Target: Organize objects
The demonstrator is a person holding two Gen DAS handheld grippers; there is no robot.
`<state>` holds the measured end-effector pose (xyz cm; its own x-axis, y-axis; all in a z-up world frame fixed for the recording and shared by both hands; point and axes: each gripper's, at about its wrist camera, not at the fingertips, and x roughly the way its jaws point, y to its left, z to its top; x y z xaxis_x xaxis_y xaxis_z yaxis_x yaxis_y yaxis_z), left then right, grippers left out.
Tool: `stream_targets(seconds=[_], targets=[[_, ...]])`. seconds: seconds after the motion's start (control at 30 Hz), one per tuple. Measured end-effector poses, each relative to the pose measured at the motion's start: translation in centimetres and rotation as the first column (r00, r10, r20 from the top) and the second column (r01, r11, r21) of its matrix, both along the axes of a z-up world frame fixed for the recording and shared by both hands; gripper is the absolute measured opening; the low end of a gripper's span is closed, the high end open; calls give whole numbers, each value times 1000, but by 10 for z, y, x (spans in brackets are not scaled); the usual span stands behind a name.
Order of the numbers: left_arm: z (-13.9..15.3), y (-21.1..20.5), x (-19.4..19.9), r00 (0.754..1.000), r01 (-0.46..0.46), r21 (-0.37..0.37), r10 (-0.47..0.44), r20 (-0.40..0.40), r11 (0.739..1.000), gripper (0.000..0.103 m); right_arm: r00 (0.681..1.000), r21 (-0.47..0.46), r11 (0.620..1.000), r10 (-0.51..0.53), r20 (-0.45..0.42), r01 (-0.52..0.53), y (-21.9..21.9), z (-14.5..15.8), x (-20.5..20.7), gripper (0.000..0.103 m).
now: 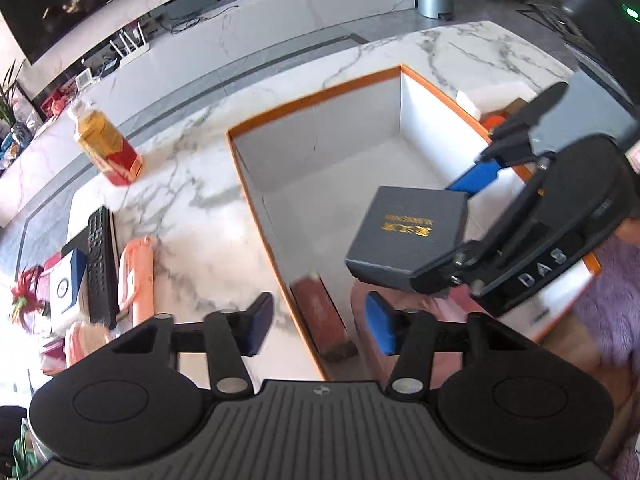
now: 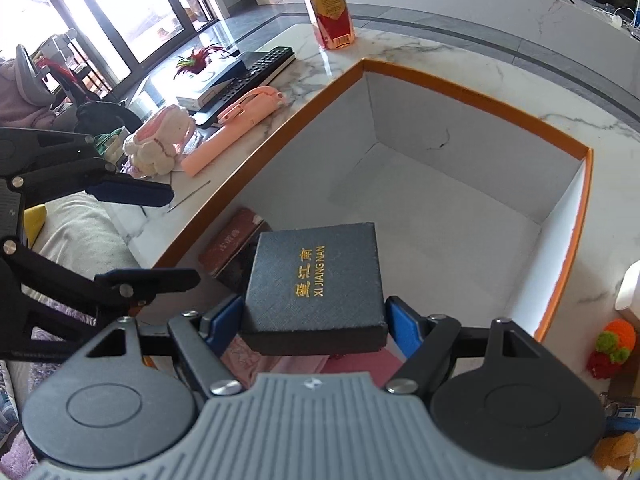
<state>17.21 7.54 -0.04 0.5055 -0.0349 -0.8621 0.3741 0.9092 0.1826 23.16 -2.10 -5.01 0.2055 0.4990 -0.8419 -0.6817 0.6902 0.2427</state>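
A large orange-rimmed box (image 1: 316,94) with a white inside stands open on the marble table; it also shows in the right wrist view (image 2: 472,94). My right gripper (image 2: 314,322) is shut on a dark grey box with gold lettering (image 2: 320,280) and holds it above the open box's near corner. The same dark box (image 1: 408,234) and right gripper (image 1: 460,224) show in the left wrist view. A dark red box (image 2: 230,246) lies inside the big box, below the held one; it also shows in the left wrist view (image 1: 322,320). My left gripper (image 1: 318,324) is open and empty over the big box's near rim.
On the table left of the box are a tea bottle (image 2: 330,6), a black remote (image 2: 256,76), a pink handle-shaped object (image 2: 236,124), a knitted pink-white item (image 2: 160,140) and a red flower ornament (image 2: 198,60). A knitted orange toy (image 2: 612,346) lies at the right.
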Motion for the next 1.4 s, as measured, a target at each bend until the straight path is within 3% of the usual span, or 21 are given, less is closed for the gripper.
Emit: stream_targets(seconds=[0.17, 0.3, 0.4, 0.53, 0.83, 1.07, 1.17, 1.33, 1.4], targets=[[-15, -9, 30, 994, 103, 23, -102, -50, 994, 42, 1000, -19, 1000, -15, 21, 15, -7, 1, 2, 78], [-31, -22, 46, 975, 197, 111, -183, -122, 974, 36, 1000, -25, 1000, 6, 25, -5, -12, -2, 1, 78], [-44, -26, 55, 961, 230, 165, -196, -197, 959, 28, 1000, -25, 1000, -1, 25, 2, -15, -3, 2, 78], [-49, -30, 51, 951, 254, 233, -199, -235, 939, 23, 1000, -17, 1000, -6, 17, 7, -18, -4, 2, 78], [-40, -19, 23, 926, 219, 151, -156, -344, 964, 20, 1000, -19, 1000, -3, 13, 3, -26, -6, -3, 78], [-39, -16, 16, 919, 178, 110, -125, -374, 978, 20, 1000, -12, 1000, 9, 0, -9, -32, -5, -7, 78], [-39, -15, 17, 931, 166, 99, -123, -345, 981, 20, 1000, -16, 1000, 5, 6, -5, -34, -3, -8, 78], [-22, -20, 17, 958, 154, -4, -150, -246, 988, 22, 995, -80, 994, 76, 63, -71, -32, 3, -14, 78], [-17, -25, 18, 962, 152, -40, -157, -222, 988, 29, 988, -130, 986, 121, 94, -108, -31, 5, -16, 78]])
